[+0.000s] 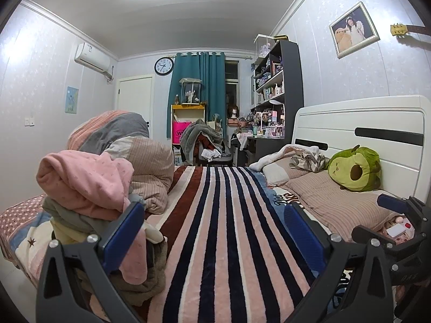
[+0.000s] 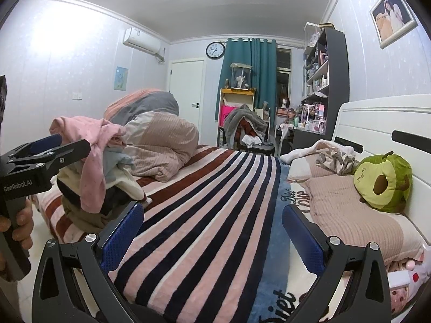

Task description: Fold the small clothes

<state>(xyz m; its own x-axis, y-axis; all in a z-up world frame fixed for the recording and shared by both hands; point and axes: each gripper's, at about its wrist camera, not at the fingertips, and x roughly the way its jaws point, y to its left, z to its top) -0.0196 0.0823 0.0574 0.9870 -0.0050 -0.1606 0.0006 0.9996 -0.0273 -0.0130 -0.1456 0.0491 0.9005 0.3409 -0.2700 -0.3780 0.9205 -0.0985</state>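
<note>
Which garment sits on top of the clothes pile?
The pink dotted garment; it drapes over the grey and cream pieces beneath, beside the left gripper.

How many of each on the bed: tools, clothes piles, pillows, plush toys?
Tools: 2, left tool and right tool, both open and empty
Clothes piles: 1, pink-topped clothes pile
Pillows: 2, striped pillow and far pillow
Plush toys: 1, avocado plush
Total: 6
</note>
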